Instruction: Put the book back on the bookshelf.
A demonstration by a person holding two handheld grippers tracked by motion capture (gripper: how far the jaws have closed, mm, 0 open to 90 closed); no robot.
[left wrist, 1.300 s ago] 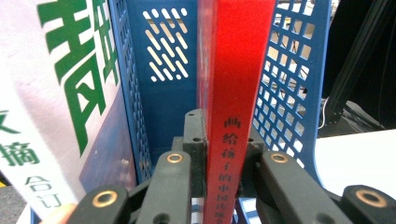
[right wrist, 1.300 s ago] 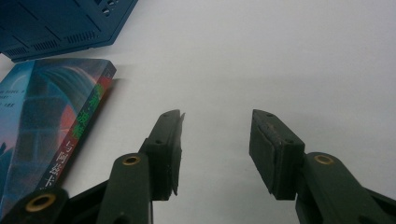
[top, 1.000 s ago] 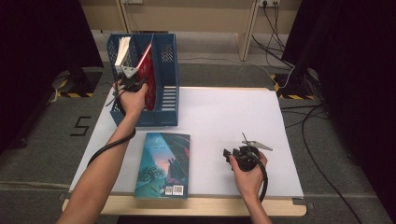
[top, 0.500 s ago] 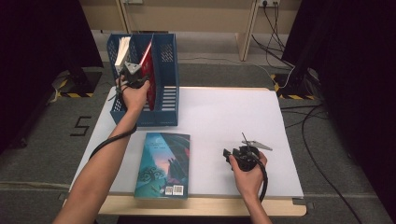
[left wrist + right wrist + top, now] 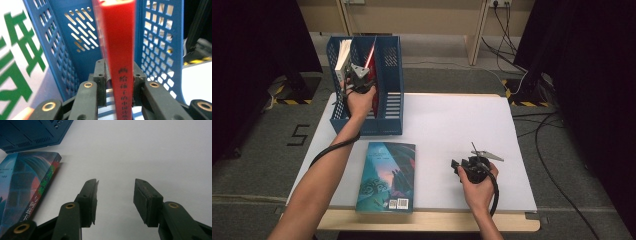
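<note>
The red book (image 5: 119,50) stands upright in the blue rack (image 5: 388,107), in the compartment right of the divider, spine toward the left hand-held gripper (image 5: 118,75). That gripper's jaws have just been easing apart and the spine sits between them; in the left gripper view the pads lie close on either side of it, and whether they press on it cannot be told. In the high view the same gripper (image 5: 357,76) reaches into the rack from the near side, the red book (image 5: 370,55) rising just past it.

In the next compartment to the left, a white book (image 5: 343,56) leans with its page edges up. The rack sits at the far left corner of the bench (image 5: 447,125).

Nearer the person, a teal book (image 5: 387,175) lies flat, cover up, its near edge close to the front of the bench.

Over on the right, the right hand-held gripper (image 5: 458,165) rests low on the bench, well apart from the teal book. In the right gripper view its jaws (image 5: 115,200) stand apart with bare white surface between them, and the teal book (image 5: 25,187) lies off to the left.
</note>
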